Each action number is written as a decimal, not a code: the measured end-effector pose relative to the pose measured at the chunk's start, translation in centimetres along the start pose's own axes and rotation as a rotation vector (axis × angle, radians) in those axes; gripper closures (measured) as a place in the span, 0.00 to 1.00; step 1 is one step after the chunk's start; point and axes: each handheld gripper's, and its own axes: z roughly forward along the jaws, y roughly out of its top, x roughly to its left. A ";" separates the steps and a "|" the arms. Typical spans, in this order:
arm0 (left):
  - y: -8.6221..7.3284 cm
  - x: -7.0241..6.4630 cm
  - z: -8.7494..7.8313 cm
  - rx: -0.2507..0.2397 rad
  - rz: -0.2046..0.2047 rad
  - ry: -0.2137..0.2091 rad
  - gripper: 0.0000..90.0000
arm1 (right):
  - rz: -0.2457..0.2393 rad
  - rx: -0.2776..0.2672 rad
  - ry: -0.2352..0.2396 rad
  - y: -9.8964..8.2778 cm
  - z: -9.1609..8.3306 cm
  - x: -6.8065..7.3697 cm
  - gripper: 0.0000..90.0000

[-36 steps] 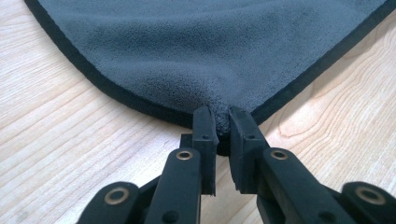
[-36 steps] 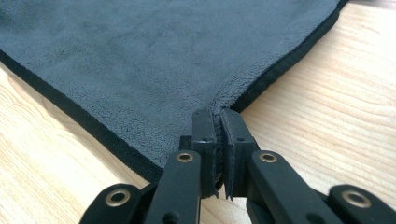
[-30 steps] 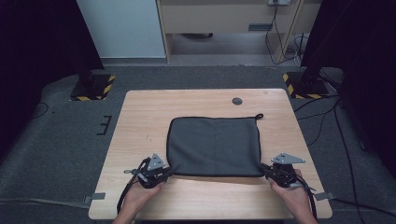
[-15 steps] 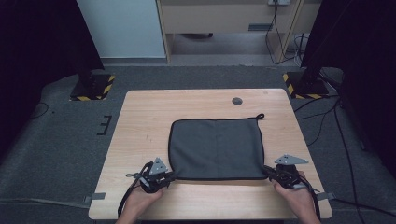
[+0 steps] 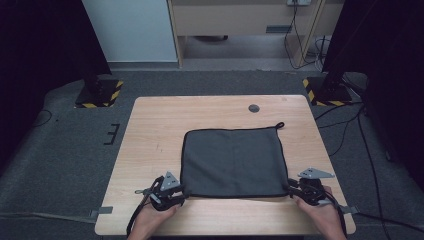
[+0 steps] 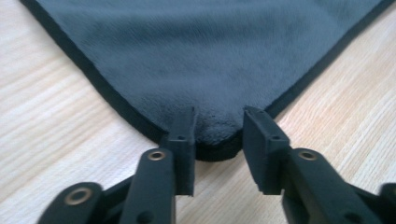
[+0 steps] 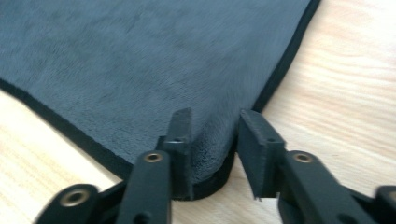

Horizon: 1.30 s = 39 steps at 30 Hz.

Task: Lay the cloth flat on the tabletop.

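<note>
Grey cloth (image 5: 233, 162) lies flat on the wooden desk (image 5: 155, 135), near its front edge. The left claw (image 5: 172, 194) and right claw (image 5: 300, 189) sit at the two near corners; their jaws have just been opening, each corner between them but not pressed. Bare wood surrounds the cloth. Dark carpet (image 5: 60, 150) lies around the desk.

The cloth (image 5: 234, 162) lies flat on the table (image 5: 150, 130), nearer the table's front edge than its back edge and slightly right of its middle. Off the cloth's far right corner sticks a small hanging loop (image 5: 279, 125). Behind the cloth, near the back edge, sits a round disc (image 5: 254, 108). At the cloth's near left corner is the left gripper (image 5: 175, 192); at its near right corner, the right gripper (image 5: 296, 189).
</note>
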 end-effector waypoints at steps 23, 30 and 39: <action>3.9 4.5 1.6 -0.063 -0.019 0.005 0.17 | -0.081 -0.093 0.071 3.9 2.3 1.3 0.21; 5.5 5.7 2.5 -0.063 -0.002 -0.022 0.10 | -0.095 -0.097 0.120 5.5 3.9 3.1 0.21; 7.0 6.6 3.6 -0.064 0.012 -0.048 0.08 | -0.126 -0.064 0.192 7.3 5.9 5.9 0.18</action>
